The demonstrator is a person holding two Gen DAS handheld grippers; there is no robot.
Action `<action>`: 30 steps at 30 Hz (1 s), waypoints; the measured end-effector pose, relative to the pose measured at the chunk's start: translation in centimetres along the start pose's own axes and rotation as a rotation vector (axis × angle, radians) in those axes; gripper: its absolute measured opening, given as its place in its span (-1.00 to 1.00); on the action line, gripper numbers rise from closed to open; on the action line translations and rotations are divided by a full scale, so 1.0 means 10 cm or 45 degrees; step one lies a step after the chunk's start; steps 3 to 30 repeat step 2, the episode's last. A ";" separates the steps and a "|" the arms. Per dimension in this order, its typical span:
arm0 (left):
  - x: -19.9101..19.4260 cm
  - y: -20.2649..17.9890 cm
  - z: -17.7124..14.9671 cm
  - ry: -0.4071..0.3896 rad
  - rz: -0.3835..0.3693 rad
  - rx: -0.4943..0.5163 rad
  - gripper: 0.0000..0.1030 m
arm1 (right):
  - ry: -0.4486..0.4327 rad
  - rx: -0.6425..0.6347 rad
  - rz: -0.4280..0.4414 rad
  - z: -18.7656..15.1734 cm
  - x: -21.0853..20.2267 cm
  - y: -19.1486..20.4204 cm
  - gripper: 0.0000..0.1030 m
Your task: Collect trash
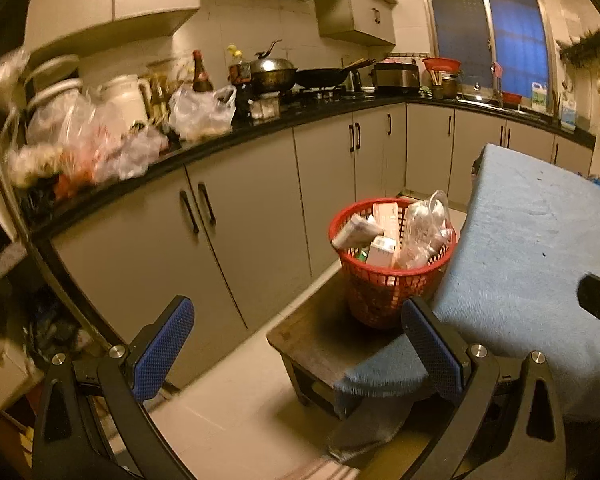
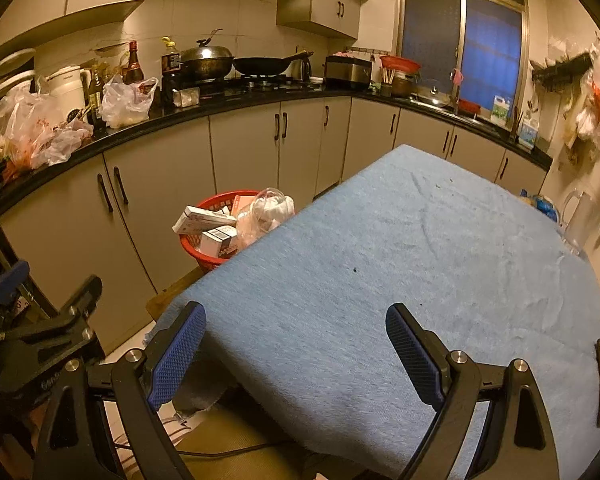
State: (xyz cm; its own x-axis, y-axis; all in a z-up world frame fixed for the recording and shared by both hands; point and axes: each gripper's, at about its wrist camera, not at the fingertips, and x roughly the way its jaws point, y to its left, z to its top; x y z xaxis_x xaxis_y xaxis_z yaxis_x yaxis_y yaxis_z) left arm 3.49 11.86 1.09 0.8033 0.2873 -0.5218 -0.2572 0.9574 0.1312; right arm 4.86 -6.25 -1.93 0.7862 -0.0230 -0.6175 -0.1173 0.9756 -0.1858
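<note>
You're holding both grippers, left (image 1: 298, 344) and right (image 2: 296, 350), spread and empty; the red mesh basket (image 1: 384, 292) is brimming with cartons (image 1: 382, 250) and what looks like crumpled plastic (image 1: 424, 228).

A red basket (image 1: 392, 280) stood on a low dark wooden stool (image 1: 320, 340), just beside the left edge of the table. It was heaped with cardboard boxes (image 2: 204, 218) and crumpled clear plastic (image 2: 266, 208). The table was covered by a blue cloth (image 2: 400, 264) that hung over the corner nearest the basket; a few small dark specks lay on it. The stool rested on a pale tiled floor (image 1: 236, 400) in front of the cabinets.
</note>
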 end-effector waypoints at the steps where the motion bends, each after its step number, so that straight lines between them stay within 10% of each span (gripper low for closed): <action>1: 0.01 -0.06 0.08 -0.010 -0.007 0.022 1.00 | 0.008 0.027 -0.004 -0.01 0.03 -0.11 0.83; 30: 0.01 -0.12 0.14 -0.016 -0.028 0.038 1.00 | 0.013 0.048 -0.021 0.00 0.04 -0.20 0.83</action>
